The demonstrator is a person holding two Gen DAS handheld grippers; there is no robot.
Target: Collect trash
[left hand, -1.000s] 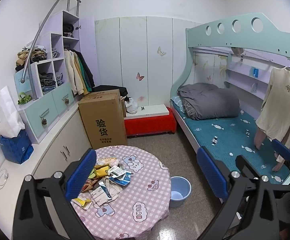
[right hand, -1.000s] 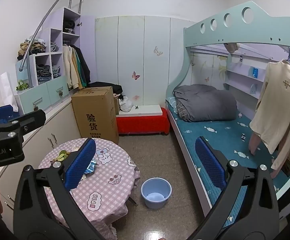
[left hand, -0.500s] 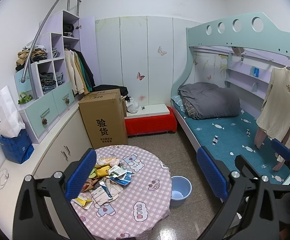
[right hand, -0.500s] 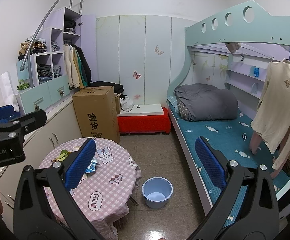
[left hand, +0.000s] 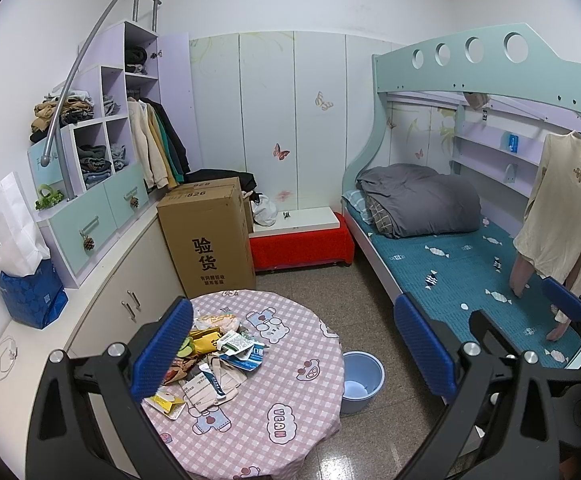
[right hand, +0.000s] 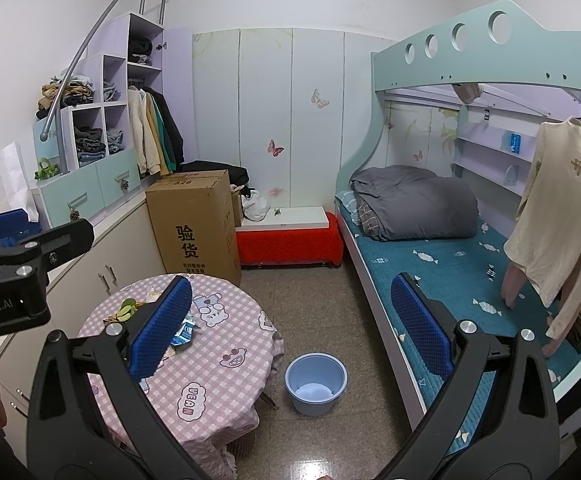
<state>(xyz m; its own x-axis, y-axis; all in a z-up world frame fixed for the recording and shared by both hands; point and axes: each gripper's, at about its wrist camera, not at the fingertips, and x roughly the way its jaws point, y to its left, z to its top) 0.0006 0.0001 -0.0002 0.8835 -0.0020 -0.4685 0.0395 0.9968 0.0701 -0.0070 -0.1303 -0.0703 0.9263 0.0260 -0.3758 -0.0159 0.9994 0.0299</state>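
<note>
Both pairs of fingers are spread wide and hold nothing: the left gripper [left hand: 294, 344] and the right gripper [right hand: 290, 320] hang high above the floor, well apart from any trash. What has to be collected is the pile of wrappers [left hand: 210, 360], a loose heap of packets and torn paper on the round table [left hand: 290, 400] with its pink checked cloth. Seen from the left gripper, the heap lies below and a little to the left of the gap between the fingers, partly behind the left blue pad. From the right gripper most of the heap is hidden behind its own left pad, with only a few scraps [right hand: 182, 330] showing. The blue bucket [right hand: 316, 382] stands on the floor just beside the table, on the bed side, and looks empty. Judging by this, the left gripper is nearer the heap and would need to drop down and forward to reach it, while the right one sits closer to the bucket
</note>
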